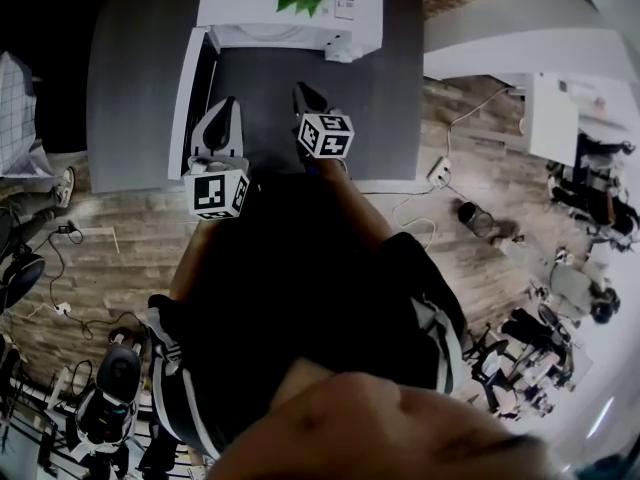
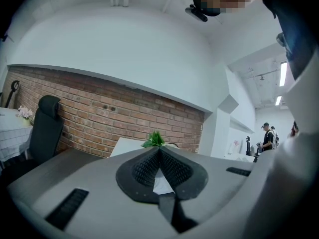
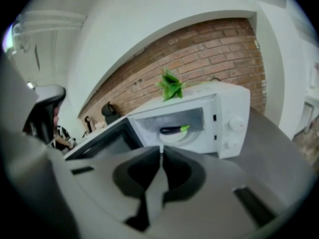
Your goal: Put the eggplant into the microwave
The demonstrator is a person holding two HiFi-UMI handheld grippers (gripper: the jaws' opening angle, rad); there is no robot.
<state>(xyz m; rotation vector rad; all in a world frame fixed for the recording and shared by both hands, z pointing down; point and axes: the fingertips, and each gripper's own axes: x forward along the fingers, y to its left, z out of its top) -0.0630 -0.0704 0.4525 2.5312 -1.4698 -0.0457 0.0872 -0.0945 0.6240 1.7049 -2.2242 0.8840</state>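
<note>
Eggplant [image 3: 172,130] is in, lying on the plate [image 3: 175,138] inside the microwave [image 3: 232,116], straight ahead of the right gripper [image 3: 161,149], whose fingers are clenched on nothing. Left gripper [image 2: 158,151] is likewise pinched together, empty. Door [image 3: 102,142] hangs open, left of the fingers; closing it looks like all that's left.

From the head view, the microwave [image 1: 290,13] at the counter's [image 1: 130,88] far edge is cut off at the top and its cavity is unseen. In the left gripper view, the left gripper [image 2: 159,151] covers most of it.
</note>
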